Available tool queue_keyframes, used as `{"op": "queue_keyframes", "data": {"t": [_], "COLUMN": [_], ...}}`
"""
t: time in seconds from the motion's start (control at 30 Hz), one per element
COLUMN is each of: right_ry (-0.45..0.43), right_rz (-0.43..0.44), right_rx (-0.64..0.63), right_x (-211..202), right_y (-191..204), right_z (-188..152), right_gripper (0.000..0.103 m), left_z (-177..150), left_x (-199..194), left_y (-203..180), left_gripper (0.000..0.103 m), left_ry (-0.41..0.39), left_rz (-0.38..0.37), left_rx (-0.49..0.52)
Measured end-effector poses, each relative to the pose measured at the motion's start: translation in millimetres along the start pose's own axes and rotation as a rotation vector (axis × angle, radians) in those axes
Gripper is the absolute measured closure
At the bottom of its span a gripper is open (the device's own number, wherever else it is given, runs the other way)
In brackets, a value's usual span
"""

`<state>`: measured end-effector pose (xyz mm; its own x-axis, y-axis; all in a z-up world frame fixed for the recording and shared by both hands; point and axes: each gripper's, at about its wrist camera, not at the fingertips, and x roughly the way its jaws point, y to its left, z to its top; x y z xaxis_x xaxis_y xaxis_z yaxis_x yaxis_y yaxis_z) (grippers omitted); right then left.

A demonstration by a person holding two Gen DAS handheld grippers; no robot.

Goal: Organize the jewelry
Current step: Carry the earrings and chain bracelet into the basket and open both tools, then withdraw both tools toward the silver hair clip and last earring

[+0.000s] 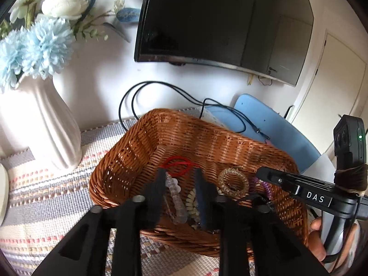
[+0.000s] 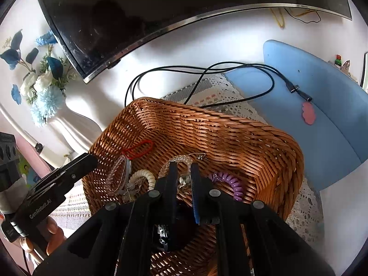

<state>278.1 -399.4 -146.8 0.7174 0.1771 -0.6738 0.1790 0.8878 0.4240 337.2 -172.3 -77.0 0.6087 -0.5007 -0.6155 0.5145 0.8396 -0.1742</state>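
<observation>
Left wrist view: my left gripper (image 1: 179, 174) hangs spread apart over the wicker basket (image 1: 142, 138), pinching nothing. Inside lie one red cord (image 1: 177, 163), one clear bracelet (image 1: 176, 197), one amber coil (image 1: 233, 182) and one purple coil (image 2: 231, 182). My right gripper (image 2: 184, 169) has a small gap; I cannot tell if it pinches anything. One white vase (image 1: 46, 124) stands at ten o'clock, two black cables (image 1: 138, 92) at twelve.

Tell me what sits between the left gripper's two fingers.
In the left wrist view, the left gripper straddles a clear beaded piece and a cream coil in the wicker basket; neither is gripped.
</observation>
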Motion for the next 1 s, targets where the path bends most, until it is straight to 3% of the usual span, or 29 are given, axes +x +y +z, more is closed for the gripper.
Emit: {"op": "queue_keyframes", "data": {"t": [0.17,0.3,0.5,0.67,0.87,1.0], "right_ry": [-0.01,-0.071,-0.1,-0.108,-0.051,0.028], "right_rz": [0.02,-0.008,-0.006,0.031,0.086,0.114], "right_rx": [0.007,-0.004,0.02,0.0,-0.068,-0.094], "right_x": [-4,-18,-50,-75,-75,-55], "right_y": [-1,1,6,31,72,93], "right_z": [0,0,-8,-24,-51,-68], "right_gripper": [0.088,0.088,0.087,0.074,0.073,0.073], "left_z": [5,9,6,-8,-40,-64], "left_x": [-14,-31,-97,-153,-191,-176], "left_y": [1,-2,-9,-2,20,42], "left_gripper": [0.074,0.074,0.074,0.074,0.073,0.073], "left_ry": [-0.023,-0.032,-0.107,-0.15,-0.156,-0.073], "left_rz": [-0.007,-0.03,-0.004,0.039,0.073,0.067], "left_rx": [-0.018,-0.035,0.021,0.048,0.043,0.039]}}
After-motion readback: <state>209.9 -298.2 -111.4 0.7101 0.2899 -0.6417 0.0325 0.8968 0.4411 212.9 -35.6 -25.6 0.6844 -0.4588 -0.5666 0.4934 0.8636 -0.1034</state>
